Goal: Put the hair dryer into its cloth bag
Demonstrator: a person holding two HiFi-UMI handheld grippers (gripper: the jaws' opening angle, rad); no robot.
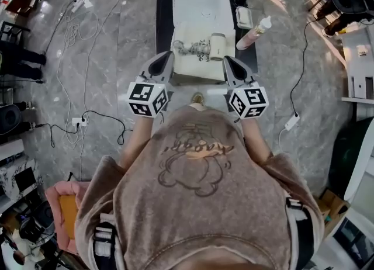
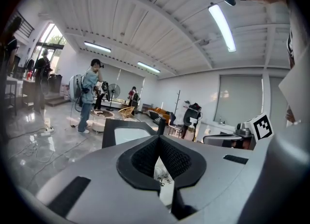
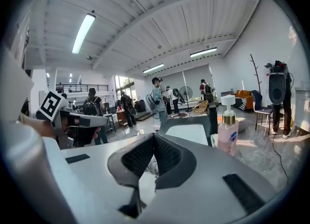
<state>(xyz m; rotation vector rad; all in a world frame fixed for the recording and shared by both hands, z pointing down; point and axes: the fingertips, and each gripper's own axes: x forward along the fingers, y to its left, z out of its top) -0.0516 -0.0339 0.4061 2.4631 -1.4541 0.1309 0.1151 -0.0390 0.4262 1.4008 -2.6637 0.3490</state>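
We count two grippers, one hair dryer, one cloth bag and one pump bottle. We hold the left gripper (image 1: 167,58) and the right gripper (image 1: 228,59) side by side in front of us. Both point ahead and tip slightly down toward the near edge of the dark table (image 1: 163,11), with their marker cubes facing up. Each has its jaws pressed together with nothing pinched (each gripper view shows its ribbed pads meeting at the tips). The hair dryer (image 1: 217,47) rests on top of the cream cloth bag (image 1: 190,64), not inside it. The bag lies flat on the table just beyond the gripper tips. The pink pump bottle (image 1: 254,34) stands just right of the bag.
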